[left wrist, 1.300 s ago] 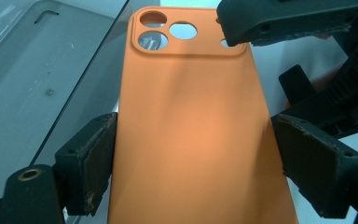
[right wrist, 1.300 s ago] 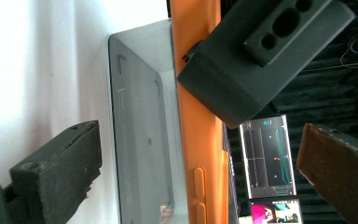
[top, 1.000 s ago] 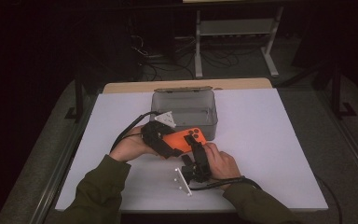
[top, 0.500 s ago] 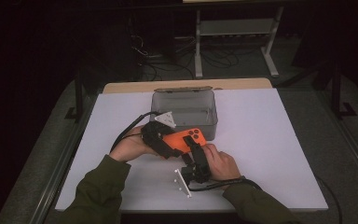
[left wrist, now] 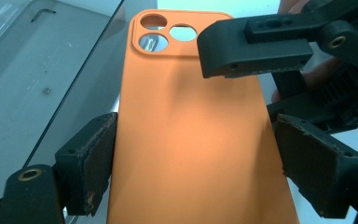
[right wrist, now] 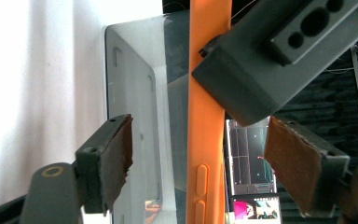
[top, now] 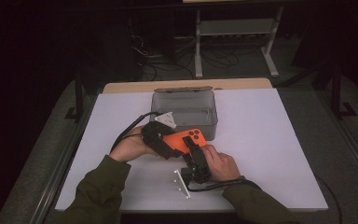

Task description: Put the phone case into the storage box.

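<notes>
- The left gripper [top: 168, 145] is clamping the orange phone case [top: 186, 140] by its long edges, its pads [left wrist: 98, 158] pressing against both sides.
- The phone case is hanging above the white counter [top: 270, 135], just in front of the grey box [top: 184, 109], camera cut-outs pointing toward the box.
- The right gripper [top: 192, 148] is straddling the case edge-on; its jaws have just been closing, yet its pads [right wrist: 121, 154] are standing apart from the case on both sides.
</notes>
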`<state>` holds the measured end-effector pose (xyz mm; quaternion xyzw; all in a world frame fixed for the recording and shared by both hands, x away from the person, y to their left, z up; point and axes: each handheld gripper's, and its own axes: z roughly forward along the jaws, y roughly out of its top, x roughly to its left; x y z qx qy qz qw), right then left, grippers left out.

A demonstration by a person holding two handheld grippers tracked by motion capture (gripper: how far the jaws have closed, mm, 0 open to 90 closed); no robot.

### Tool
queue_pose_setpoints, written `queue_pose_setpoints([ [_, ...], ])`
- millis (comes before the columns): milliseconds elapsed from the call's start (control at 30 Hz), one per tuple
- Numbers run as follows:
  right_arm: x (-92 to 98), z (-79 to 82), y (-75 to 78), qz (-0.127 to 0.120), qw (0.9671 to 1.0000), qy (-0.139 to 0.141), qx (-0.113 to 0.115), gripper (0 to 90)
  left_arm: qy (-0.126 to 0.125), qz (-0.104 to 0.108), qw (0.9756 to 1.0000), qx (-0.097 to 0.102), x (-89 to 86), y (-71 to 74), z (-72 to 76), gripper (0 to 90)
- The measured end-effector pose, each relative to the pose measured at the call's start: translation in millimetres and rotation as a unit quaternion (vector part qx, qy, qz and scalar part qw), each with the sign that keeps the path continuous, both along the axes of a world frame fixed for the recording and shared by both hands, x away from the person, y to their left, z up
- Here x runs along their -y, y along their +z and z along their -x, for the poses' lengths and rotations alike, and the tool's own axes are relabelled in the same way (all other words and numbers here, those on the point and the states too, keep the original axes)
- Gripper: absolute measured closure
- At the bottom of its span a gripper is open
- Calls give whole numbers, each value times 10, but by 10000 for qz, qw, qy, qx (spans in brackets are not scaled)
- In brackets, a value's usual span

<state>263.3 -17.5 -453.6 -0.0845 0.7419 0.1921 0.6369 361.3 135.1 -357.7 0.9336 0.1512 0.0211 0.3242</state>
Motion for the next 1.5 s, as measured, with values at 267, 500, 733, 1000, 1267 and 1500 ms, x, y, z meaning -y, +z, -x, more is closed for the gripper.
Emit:
queue_pose_setpoints([
  [267, -9, 0, -9, 64, 10000, -59, 31, 317, -4, -19, 10000, -5, 3, -3, 0, 157],
  [500, -13, 8, 0, -1, 9999, -147, 19, 407, -4, -17, 10000, -17, 8, -7, 2, 158],
  [733, -17, 26, 2, 18, 9999, -144, 52, 474, -12, -13, 10000, -22, 2, -9, -4, 158],
  [1000, -21, 57, 5, 42, 9999, -105, 74, 535, 20, -1, 10000, -32, -10, 0, -6, 158],
  [1267, -19, 71, 16, 45, 9999, -96, 72, 594, 13, -15, 10000, -38, -6, -4, -5, 158],
  [1500, -20, 86, 26, 50, 10000, -48, 45, 656, 15, -20, 10000, -42, -5, -8, -8, 158],
])
